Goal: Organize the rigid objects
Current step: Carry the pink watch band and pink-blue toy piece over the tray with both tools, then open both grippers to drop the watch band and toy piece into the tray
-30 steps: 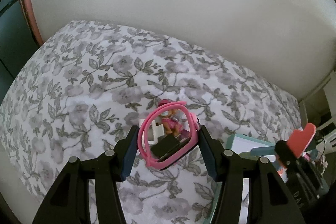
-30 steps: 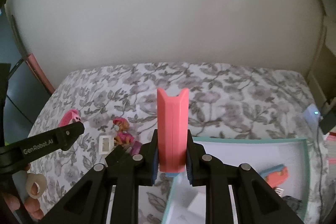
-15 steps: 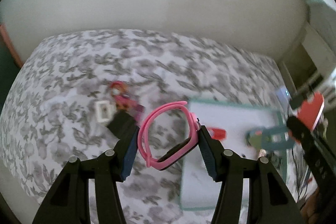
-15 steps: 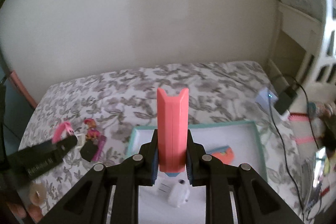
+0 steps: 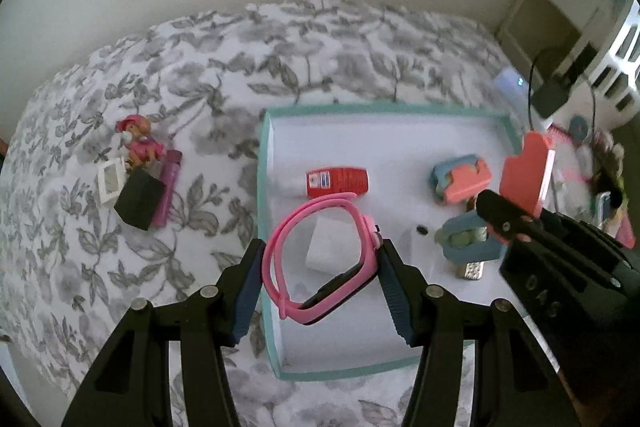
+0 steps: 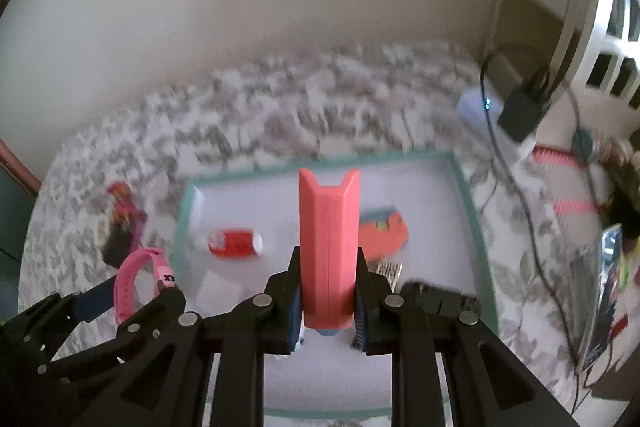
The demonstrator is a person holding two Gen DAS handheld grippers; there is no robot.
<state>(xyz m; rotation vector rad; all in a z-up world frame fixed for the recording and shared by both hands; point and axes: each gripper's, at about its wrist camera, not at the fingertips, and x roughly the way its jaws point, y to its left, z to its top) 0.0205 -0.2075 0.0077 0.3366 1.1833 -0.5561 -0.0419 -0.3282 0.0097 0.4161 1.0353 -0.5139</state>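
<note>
Transport step: my left tongs (image 5: 320, 269) clamp pink watch (image 5: 322, 259), right tongs (image 6: 328, 307) clamp coral case (image 6: 329, 251), over teal tray (image 5: 262, 187) below; next, lower and release.

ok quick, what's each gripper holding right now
left gripper: shut on the pink watch.
right gripper: shut on the coral case.

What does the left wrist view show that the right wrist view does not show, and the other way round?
Only the left wrist view shows the small white frame on the bedspread and the white card seen through the loop of the pink watch, held in the left claw. Only the right wrist view shows the notched top of the coral block head-on, clamped in the right claw. Both show the teal tray, the red bottle and the toy figure.
</note>
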